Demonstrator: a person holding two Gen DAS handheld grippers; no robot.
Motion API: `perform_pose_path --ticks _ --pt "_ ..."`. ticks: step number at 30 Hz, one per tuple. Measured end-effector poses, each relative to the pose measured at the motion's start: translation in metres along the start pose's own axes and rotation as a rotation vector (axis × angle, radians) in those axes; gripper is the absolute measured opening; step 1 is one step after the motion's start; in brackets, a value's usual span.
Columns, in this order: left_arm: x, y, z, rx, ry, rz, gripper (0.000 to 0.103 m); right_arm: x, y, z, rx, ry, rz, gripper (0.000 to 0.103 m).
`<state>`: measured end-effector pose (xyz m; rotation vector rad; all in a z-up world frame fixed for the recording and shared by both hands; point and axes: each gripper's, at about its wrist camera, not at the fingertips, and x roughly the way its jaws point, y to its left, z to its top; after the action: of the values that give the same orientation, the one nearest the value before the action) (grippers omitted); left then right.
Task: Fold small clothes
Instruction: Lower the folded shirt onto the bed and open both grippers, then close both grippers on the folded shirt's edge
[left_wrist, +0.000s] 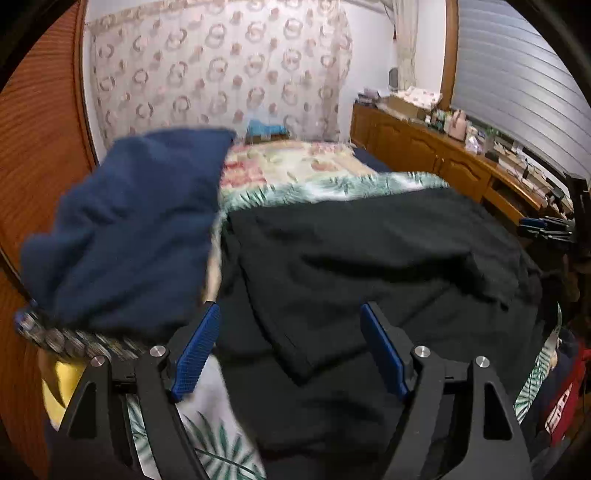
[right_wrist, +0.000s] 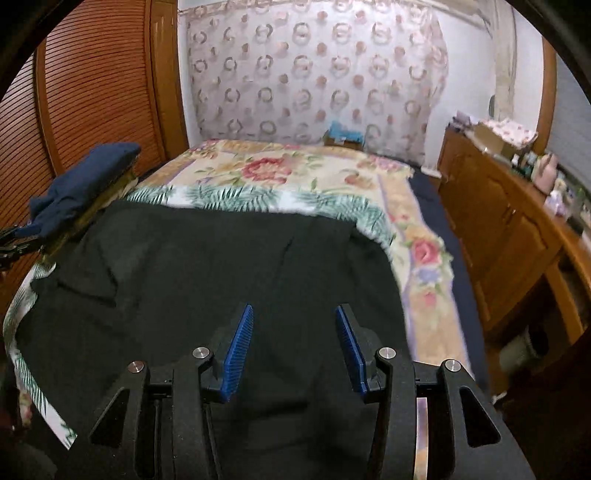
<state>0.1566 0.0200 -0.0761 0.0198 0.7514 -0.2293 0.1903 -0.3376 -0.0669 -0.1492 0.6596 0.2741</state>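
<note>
A black garment (left_wrist: 369, 258) lies spread flat over the near half of the bed, also filling the middle of the right wrist view (right_wrist: 221, 258). A navy blue garment (left_wrist: 129, 229) sits heaped at the bed's left side (right_wrist: 85, 177). My left gripper (left_wrist: 289, 308) hovers open over the black cloth's near left part, with nothing between its blue pads (left_wrist: 199, 347). My right gripper (right_wrist: 294, 309) is open too, poised above the black garment's near edge with an empty gap between its pads (right_wrist: 240, 350).
A floral blanket (right_wrist: 280, 173) covers the bed beyond the black cloth. A louvred wooden door (right_wrist: 92, 92) stands on the left and a cluttered wooden dresser (right_wrist: 509, 229) runs along the right. Red and dark clothes (left_wrist: 561, 398) lie at the bed's near right.
</note>
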Motion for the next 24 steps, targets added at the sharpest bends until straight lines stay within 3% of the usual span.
perform_pose_path --ticks 2,4,6,17,23,24 --pt "0.008 -0.001 -0.005 -0.003 0.026 -0.020 0.077 0.007 -0.005 -0.005 0.010 0.014 -0.004 0.048" --pt "0.014 -0.001 -0.009 -0.013 0.050 -0.046 0.063 0.015 -0.016 -0.005 0.038 0.032 -0.002 0.048" --pt "0.020 -0.001 -0.013 -0.036 0.082 -0.062 0.057 0.015 -0.022 0.001 0.059 0.047 -0.014 0.048" --pt "0.033 -0.002 -0.027 -0.052 0.129 -0.037 0.053 0.021 -0.015 0.015 0.092 0.063 -0.011 0.048" --pt "0.036 -0.010 -0.024 -0.013 0.132 -0.023 0.029 0.017 -0.001 0.007 0.051 0.064 -0.034 0.048" --pt "0.036 -0.011 -0.023 -0.005 0.129 -0.019 0.015 0.019 -0.001 0.004 0.050 0.065 -0.024 0.048"
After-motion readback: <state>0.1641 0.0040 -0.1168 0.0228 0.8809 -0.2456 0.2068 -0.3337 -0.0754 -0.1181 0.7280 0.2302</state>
